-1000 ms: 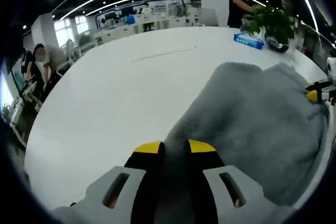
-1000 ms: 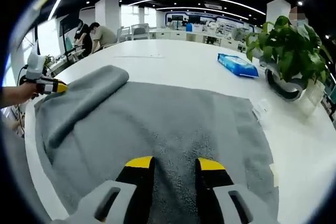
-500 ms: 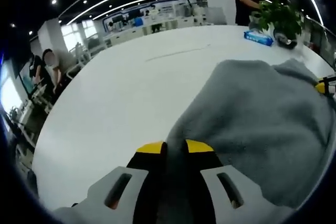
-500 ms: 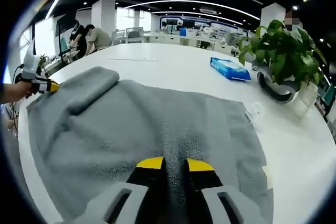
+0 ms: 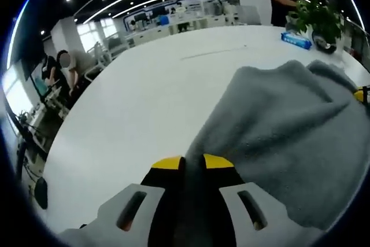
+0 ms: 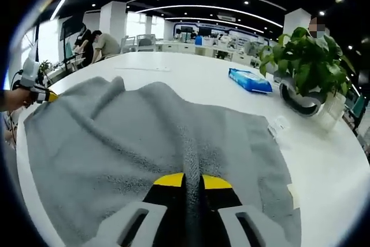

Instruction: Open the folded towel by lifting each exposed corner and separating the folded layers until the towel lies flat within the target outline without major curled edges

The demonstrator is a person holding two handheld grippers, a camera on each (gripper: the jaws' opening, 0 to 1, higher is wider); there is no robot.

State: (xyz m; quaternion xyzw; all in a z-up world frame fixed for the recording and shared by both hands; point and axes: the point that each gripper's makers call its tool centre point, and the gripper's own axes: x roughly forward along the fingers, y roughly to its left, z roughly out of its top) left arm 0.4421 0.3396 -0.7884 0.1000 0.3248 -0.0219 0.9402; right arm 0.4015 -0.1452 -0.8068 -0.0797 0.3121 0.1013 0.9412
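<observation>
In the left gripper view the grey towel (image 5: 289, 137) runs off the right and lower right of the frame. In the right gripper view its pinched edge is hidden between the fingers (image 6: 170, 184), and the blue packet's (image 6: 250, 80) print is too small to read.

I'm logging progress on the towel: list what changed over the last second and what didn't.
The right gripper, open over the gray towel a second ago, has shut on a ridge of it. The rolled fold near the left gripper has opened into a looser raised layer. The left gripper stays clamped on its towel edge. The blue packet and potted plant stay put on the white table.
</observation>
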